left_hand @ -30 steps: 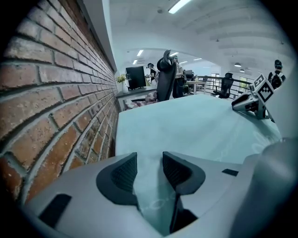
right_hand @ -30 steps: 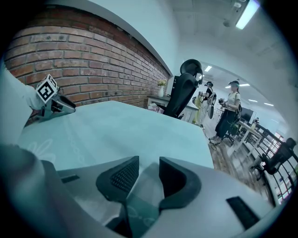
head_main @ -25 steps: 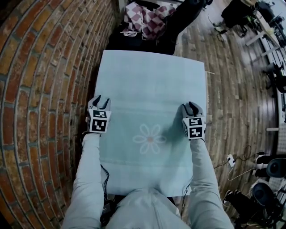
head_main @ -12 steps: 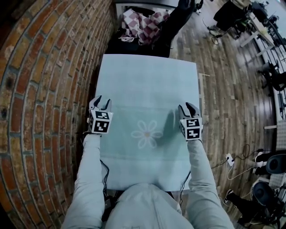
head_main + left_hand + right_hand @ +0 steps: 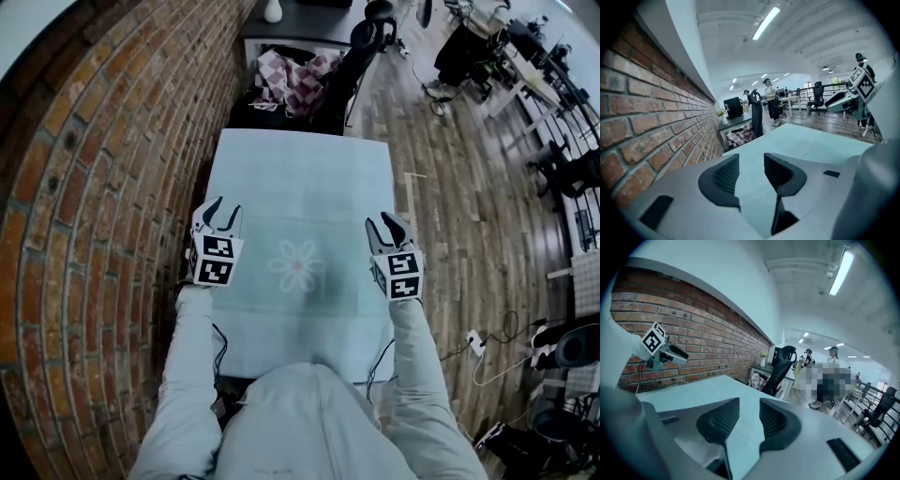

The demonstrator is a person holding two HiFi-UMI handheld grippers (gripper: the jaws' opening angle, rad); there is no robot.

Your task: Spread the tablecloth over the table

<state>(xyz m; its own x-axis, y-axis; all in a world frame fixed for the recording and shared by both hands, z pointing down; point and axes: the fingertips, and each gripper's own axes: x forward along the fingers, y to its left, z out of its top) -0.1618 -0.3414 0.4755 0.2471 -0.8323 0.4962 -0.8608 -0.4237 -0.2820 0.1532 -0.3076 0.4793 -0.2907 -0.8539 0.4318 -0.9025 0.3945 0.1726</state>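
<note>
A pale blue-green tablecloth [image 5: 300, 178] with a daisy print [image 5: 297, 265] lies flat over the table in the head view. My left gripper [image 5: 221, 212] hangs over the cloth's left edge, and my right gripper [image 5: 385, 225] over its right edge. Both are lifted off the cloth and stand open with nothing between the jaws. In the left gripper view the cloth [image 5: 811, 145] shows through the gap of the left gripper [image 5: 751, 173], with the right gripper [image 5: 860, 86] far right. In the right gripper view, the cloth [image 5: 693, 387] runs past the right gripper [image 5: 749, 416] toward the left gripper [image 5: 658, 345].
A brick wall [image 5: 103, 187] runs close along the table's left side. Beyond the far end stand a black office chair [image 5: 352, 66] and a checkered cloth [image 5: 295, 75]. Wooden floor [image 5: 459, 187] lies right, with cables and a power strip [image 5: 472, 342]. People stand far off [image 5: 768, 101].
Both grippers have risen off the tablecloth's side edges, still open. The head view has tilted up, showing more of the room beyond the table.
</note>
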